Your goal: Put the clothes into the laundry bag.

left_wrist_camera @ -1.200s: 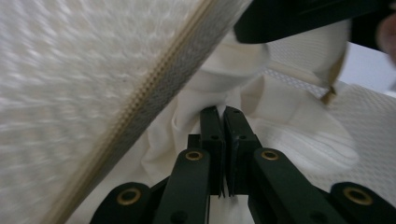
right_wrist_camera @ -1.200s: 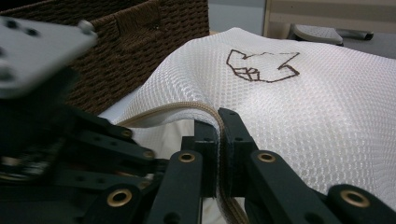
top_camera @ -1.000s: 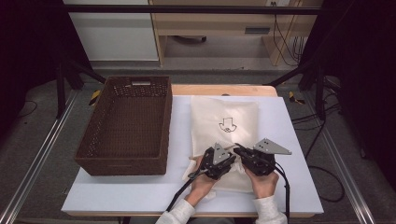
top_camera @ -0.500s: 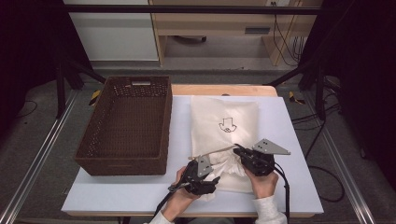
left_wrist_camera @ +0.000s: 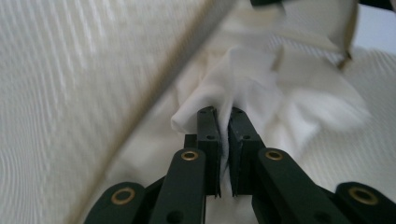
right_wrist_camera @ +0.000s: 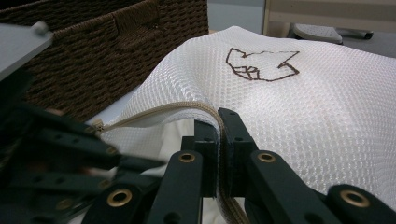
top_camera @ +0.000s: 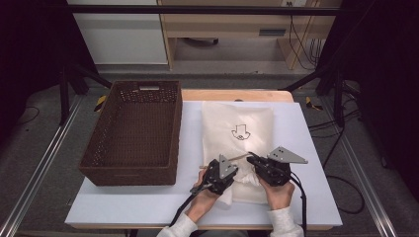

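Left gripper (top_camera: 236, 173), back at frame centre from lower left, has just closed, pinching white cloth (left_wrist_camera: 243, 88); right gripper (top_camera: 252, 160) stays clamped on the mesh bag (top_camera: 237, 118) edge.

A white mesh laundry bag (top_camera: 237, 133) with a brown embroidered emblem lies flat at frame centre, zipper open, white cloth (left_wrist_camera: 243, 88) bunched at its mouth.

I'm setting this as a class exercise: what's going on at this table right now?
A person works with two hand-held grippers on a white mesh laundry bag lying beside a brown wicker basket. The right gripper holds up the bag's zippered edge. The left gripper has just closed on a fold of white cloth at the bag's opening.
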### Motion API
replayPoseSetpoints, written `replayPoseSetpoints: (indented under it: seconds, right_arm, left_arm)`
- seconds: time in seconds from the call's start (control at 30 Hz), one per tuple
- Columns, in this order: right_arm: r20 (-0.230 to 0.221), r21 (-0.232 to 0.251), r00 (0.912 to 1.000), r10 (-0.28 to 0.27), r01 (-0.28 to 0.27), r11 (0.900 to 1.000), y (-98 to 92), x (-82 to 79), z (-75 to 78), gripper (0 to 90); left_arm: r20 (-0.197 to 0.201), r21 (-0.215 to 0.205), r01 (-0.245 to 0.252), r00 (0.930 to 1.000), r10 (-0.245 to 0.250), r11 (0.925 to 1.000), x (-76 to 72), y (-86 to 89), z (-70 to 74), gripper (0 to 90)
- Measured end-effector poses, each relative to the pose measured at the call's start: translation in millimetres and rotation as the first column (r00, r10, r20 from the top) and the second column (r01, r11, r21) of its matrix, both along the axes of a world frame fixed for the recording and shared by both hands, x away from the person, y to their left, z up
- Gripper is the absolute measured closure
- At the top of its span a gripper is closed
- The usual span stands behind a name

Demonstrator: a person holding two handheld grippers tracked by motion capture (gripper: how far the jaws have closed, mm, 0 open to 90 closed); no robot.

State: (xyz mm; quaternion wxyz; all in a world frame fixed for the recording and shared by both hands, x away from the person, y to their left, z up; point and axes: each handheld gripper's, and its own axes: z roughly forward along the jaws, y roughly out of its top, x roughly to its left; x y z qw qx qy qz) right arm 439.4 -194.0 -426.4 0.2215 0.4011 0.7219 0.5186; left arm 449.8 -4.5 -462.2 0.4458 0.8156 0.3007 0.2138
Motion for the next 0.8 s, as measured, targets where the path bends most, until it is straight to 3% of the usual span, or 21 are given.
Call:
replayPoseSetpoints:
  seconds: [0.1, 0.17, 0.27, 0.33, 0.4, 0.5, 0.6, 0.7, 0.8]
  right_arm:
    - [0.000, 0.004, 1.0000, -0.001, 0.001, 1.000, -0.1, 0.1, 0.1, 86.7]
    - [0.000, 0.004, 1.0000, -0.004, 0.004, 1.000, -0.4, 0.2, 0.1, 86.7]
    - [-0.004, 0.001, 1.0000, -0.003, 0.003, 1.000, -0.2, 0.5, -0.6, 86.7]
    - [-0.003, -0.005, 1.0000, -0.002, 0.002, 1.000, 0.3, 0.5, -0.8, 86.7]
    - [-0.005, -0.003, 1.0000, -0.001, 0.001, 1.000, 0.0, 1.0, -1.0, 86.7]
    - [-0.002, -0.005, 1.0000, -0.003, 0.003, 1.000, -0.2, 0.1, -0.6, 86.7]
    - [-0.003, -0.002, 1.0000, -0.006, 0.006, 1.000, -0.9, -0.1, -0.1, 86.6]
    - [-0.005, -0.001, 1.0000, -0.006, 0.006, 1.000, -0.6, 0.3, -0.5, 86.7]
    - [-0.004, -0.008, 1.0000, -0.003, 0.003, 1.000, -0.1, -0.1, -0.7, 86.7]
  left_arm:
    - [-0.001, -0.028, -0.018, 0.9998, 0.018, 0.9994, 9.1, -8.3, -7.0, 84.0]
    - [0.033, -0.017, -0.014, 0.9993, 0.014, 0.9998, 11.7, -12.1, -12.4, 83.4]
    - [0.013, -0.021, -0.018, 0.9998, 0.018, 0.9996, 12.2, -12.2, -14.7, 81.0]
    - [-0.036, -0.037, 0.001, 0.9993, -0.002, 0.9993, 8.8, -9.3, -10.7, 64.9]
    - [-0.084, -0.026, 0.009, 0.9964, -0.011, 0.9996, 1.9, -5.4, -3.0, 47.6]
    - [-0.104, 0.015, 0.044, 0.9937, -0.043, 0.9989, -12.1, 4.4, 6.9, 30.3]
    - [-0.106, 0.041, 0.060, 0.9928, -0.056, 0.9973, -26.5, 17.9, 9.1, 26.7]
    - [-0.153, 0.064, 0.061, 0.9869, -0.051, 0.9961, -36.0, 30.3, 3.5, 26.6]
    - [-0.211, 0.103, 0.079, 0.9759, -0.055, 0.9916, -42.2, 37.5, -7.2, 25.8]
